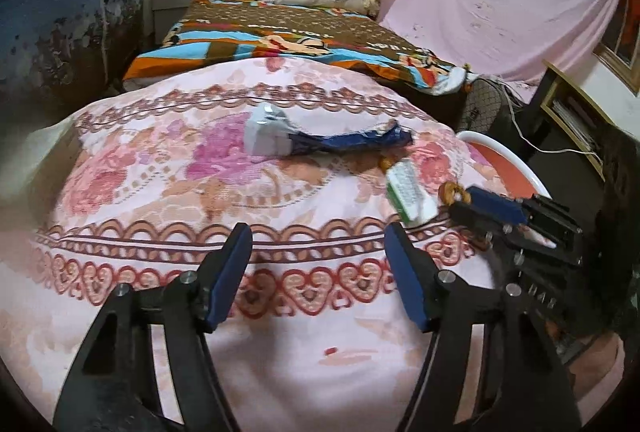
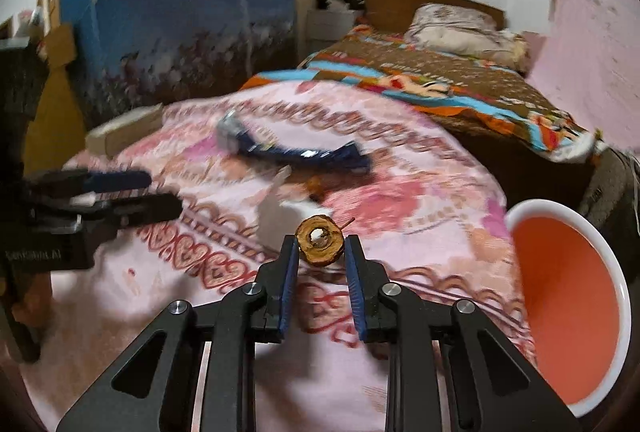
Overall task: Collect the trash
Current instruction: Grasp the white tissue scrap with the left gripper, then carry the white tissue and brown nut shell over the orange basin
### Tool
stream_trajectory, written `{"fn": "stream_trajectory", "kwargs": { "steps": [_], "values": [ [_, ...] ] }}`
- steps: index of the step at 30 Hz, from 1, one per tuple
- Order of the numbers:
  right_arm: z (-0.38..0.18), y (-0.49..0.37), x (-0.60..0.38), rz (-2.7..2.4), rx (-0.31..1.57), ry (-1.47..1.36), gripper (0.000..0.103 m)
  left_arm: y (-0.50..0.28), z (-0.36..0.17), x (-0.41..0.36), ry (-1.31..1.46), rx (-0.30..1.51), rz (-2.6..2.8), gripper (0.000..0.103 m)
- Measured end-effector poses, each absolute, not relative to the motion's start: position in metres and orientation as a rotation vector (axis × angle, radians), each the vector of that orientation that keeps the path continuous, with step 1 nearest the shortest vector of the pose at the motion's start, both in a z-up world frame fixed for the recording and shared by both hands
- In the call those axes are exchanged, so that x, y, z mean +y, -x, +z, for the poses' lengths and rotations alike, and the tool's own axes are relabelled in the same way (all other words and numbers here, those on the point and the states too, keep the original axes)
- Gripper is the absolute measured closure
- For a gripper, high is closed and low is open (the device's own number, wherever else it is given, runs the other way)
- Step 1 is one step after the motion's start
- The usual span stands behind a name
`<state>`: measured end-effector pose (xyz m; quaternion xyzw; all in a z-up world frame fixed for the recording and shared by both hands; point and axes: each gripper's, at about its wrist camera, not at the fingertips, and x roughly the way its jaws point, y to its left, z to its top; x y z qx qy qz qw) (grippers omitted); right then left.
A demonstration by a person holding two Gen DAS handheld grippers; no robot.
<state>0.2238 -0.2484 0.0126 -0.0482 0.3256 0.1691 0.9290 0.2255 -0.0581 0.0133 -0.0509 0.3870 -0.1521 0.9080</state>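
On the left of the right wrist view, the left gripper [image 2: 160, 191] reaches in from the side, above the pink flowered cloth [image 2: 420, 167]. Its own camera shows its two blue pads well apart, with only the cloth between them, so its fingers are open and hold nothing. Further to the right and behind, a crumpled blue and white wrapper [image 2: 292, 147] lies flat on the cloth. Just in front of it there is a small white piece of trash [image 2: 288, 207], blurred here; in the left wrist view it looks like a green and white packet [image 1: 408, 191], lying near the wrapper [image 1: 320, 135].

At the middle of the right wrist view, the right gripper [image 2: 320, 244] is closed on a brown dried ring-shaped scrap [image 2: 320, 240]. The ring stands between the two blue pads, and both pads touch its sides. Whether the ring is lifted off the cloth I cannot tell. To the right of this gripper, at the edge of the cloth, stands an orange bin with a white rim [image 2: 616, 272], open at the top. Behind all of this is a bed with a colourful blanket [image 2: 440, 79].
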Motion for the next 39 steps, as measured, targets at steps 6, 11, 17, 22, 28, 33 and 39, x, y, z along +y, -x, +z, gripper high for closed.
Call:
{"fn": "stream_trajectory", "kwargs": {
  "steps": [6, 11, 17, 22, 28, 33, 39],
  "values": [
    [0.018, -0.225, -0.267, 0.271, 0.635, 0.021, 0.082, -0.236, 0.008, -0.081, 0.102, 0.847, -0.394, 0.062],
    [0.02, -0.225, -0.276, 0.246, 0.62, -0.023, 0.082, -0.248, 0.005, -0.098, 0.126, 0.883, -0.44, 0.076],
    [0.019, -0.225, -0.282, 0.244, 0.617, -0.052, 0.082, -0.257, 0.005, -0.119, 0.101, 0.888, -0.462, 0.095],
    [0.018, -0.224, -0.282, 0.247, 0.617, -0.06, 0.082, -0.259, 0.004, -0.123, 0.084, 0.884, -0.438, 0.103],
    [0.02, -0.22, -0.28, 0.26, 0.602, -0.057, 0.082, -0.253, 0.01, -0.116, 0.095, 0.839, -0.416, 0.103],
    [0.024, -0.213, -0.279, 0.267, 0.562, -0.048, 0.082, -0.242, 0.019, -0.113, 0.083, 0.78, -0.4, 0.103],
    [0.039, -0.192, -0.288, 0.261, 0.418, -0.074, 0.082, -0.228, 0.042, -0.115, 0.097, 0.646, -0.407, 0.103]
  ]
}}
